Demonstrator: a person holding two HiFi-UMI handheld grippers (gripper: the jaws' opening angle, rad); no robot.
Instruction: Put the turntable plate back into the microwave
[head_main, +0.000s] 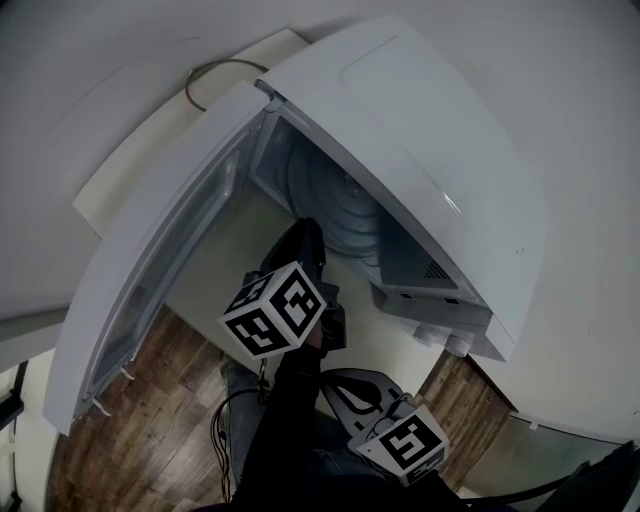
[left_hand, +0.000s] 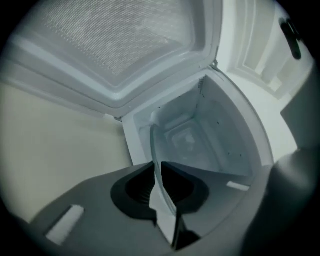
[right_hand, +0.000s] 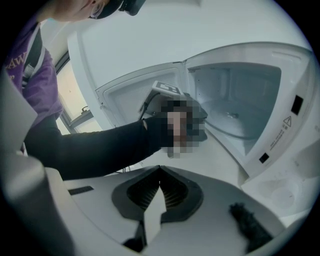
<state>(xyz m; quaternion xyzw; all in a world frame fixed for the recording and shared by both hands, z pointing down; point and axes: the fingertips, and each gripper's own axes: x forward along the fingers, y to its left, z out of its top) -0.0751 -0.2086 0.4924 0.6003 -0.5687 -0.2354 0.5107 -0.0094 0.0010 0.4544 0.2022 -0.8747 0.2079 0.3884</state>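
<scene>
My left gripper (left_hand: 156, 166) is clamped on the rim of the plate (left_hand: 153, 145). In its own view the glass runs edge-on between the jaws, from the lower centre up toward the cavity (left_hand: 186, 141). In the head view the plate (head_main: 340, 200) sits at the mouth of the microwave (head_main: 420, 120), centre frame and tilted steeply, not lying flat. The door (head_main: 150, 260) swings wide to the left. My right gripper (right_hand: 159, 172) is closed on nothing and hangs back at the lower right of the head view, so it gives the plate no support. My worry is the grip: I pinch smooth glass at one edge only, and the rest of the plate's weight levers against the pads, so a quick turn of my wrist could let it slide out and fall onto the cavity floor or the counter (head_main: 230, 250). The plate also has to come down flat. If I level it while it is too close to a side wall or the front frame, the far rim could knock and chip. I cannot see the centre hub from here, so letting go early could leave the plate off-centre and rocking.
</scene>
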